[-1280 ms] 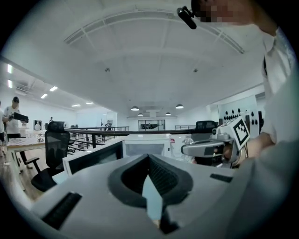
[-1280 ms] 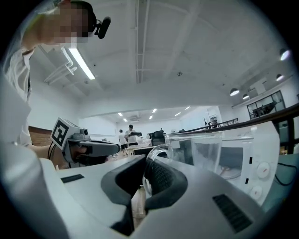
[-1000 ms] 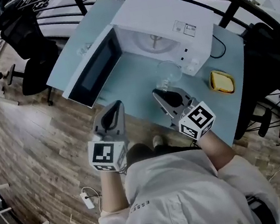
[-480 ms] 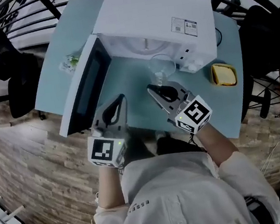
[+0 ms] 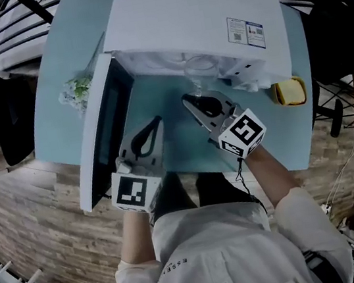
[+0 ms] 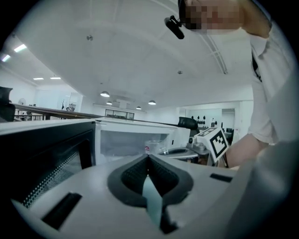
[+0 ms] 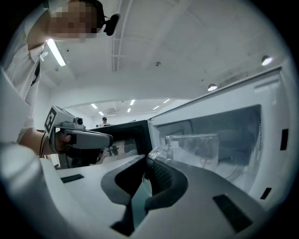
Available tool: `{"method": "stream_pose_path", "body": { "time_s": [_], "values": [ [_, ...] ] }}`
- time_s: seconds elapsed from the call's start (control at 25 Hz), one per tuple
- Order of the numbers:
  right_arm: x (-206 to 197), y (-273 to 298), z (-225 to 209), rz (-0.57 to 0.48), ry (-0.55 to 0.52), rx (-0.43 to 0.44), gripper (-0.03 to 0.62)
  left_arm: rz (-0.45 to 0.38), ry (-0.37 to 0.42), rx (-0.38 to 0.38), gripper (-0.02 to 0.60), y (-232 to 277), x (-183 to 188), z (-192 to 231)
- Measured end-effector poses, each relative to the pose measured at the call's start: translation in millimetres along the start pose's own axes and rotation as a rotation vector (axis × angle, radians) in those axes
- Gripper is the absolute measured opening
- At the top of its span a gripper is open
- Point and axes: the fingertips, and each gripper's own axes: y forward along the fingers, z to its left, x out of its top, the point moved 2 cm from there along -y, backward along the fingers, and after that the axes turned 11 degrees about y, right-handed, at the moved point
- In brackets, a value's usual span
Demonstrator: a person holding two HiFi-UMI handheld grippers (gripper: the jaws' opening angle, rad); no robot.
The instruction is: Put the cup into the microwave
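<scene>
The cup (image 5: 201,68), carried by its handle in the right gripper (image 5: 187,98), is no longer over the open desk (image 5: 179,145). It now sits at the mouth of the microwave (image 5: 190,15), its far rim under the top's front edge. The left gripper (image 5: 157,119) is also further forward, beside the open door (image 5: 104,125). The head view now looks more steeply down.

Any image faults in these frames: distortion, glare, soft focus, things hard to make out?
Head view: heavy fisheye bend, dim corners; the clear cup barely stands out against the white microwave. Left gripper view: black round vignette, near foreground soft. Right gripper view: same vignette, strip light blooms at upper left, cup readable.
</scene>
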Motion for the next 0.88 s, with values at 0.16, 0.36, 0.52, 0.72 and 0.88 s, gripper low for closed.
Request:
{"method": "stream_pose_path", "body": {
  "time_s": [0.16, 0.36, 0.52, 0.72, 0.88],
  "values": [
    [-2, 19, -21, 0.011, 0.003, -0.025, 0.021, 0.001, 0.011, -0.023, 0.002, 14, -6, 9],
    [2, 41, -42, 0.017, -0.01, -0.032, 0.021, -0.002, 0.01, -0.043, 0.002, 29, -8, 20],
    [0, 55, -54, 0.019, -0.008, -0.039, 0.021, -0.007, -0.001, -0.057, 0.002, 36, -11, 23],
    [-3, 66, -64, 0.023, 0.003, -0.04, 0.021, -0.009, -0.02, -0.067, 0.002, 42, -13, 27],
    [-4, 73, -70, 0.009, -0.002, -0.051, 0.021, -0.005, -0.026, -0.065, 0.002, 47, -16, 30]
  ]
}}
